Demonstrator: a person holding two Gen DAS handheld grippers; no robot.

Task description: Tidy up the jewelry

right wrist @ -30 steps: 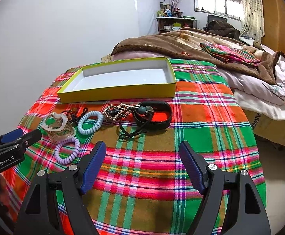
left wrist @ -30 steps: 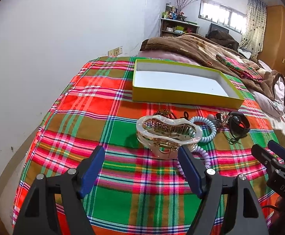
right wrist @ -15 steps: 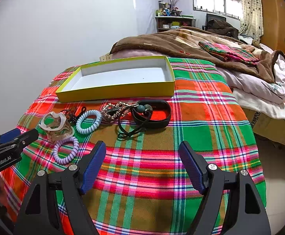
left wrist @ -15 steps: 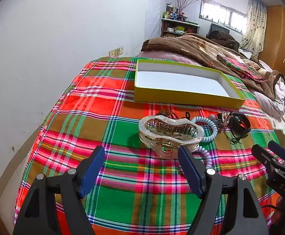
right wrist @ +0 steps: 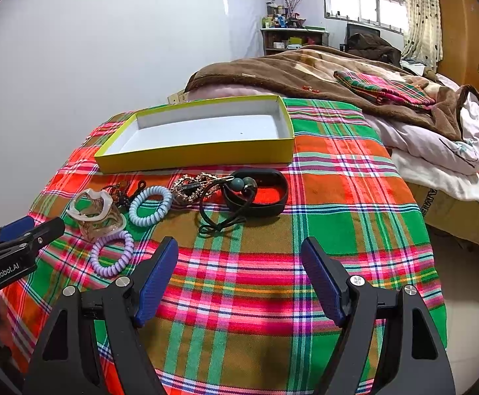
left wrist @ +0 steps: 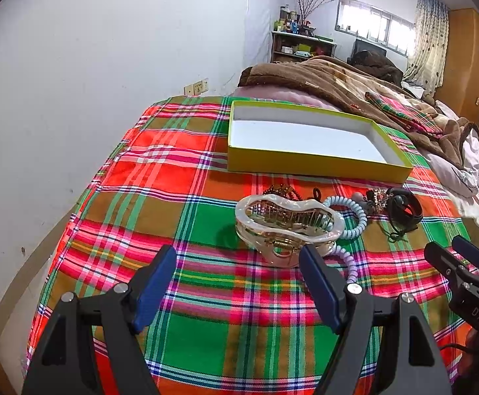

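Note:
A row of jewelry lies on the plaid cloth (right wrist: pixel 338 217) in front of an empty yellow box (right wrist: pixel 206 156), which also shows in the left wrist view (left wrist: pixel 305 164). From the left there are a clear hair claw (left wrist: pixel 287 222) (right wrist: pixel 94 212), a purple coil tie (right wrist: pixel 111 252), a pale blue coil tie (right wrist: pixel 150 205), a gold chain piece (right wrist: pixel 196 187) and a black band (right wrist: pixel 259 192) with a cord. My left gripper (left wrist: pixel 238 283) is open, just short of the claw. My right gripper (right wrist: pixel 239 275) is open and empty, nearer than the band.
A white wall runs along the left side of the cloth. A brown blanket (right wrist: pixel 305 72) and piled bedding (right wrist: pixel 437 144) lie behind and to the right of the box. The cloth drops off at the right edge to the floor (right wrist: pixel 463 296).
Both grippers have drifted slightly; the items sit a little further left in the right wrist view. Neither gripper has closed and nothing on the cloth has moved.

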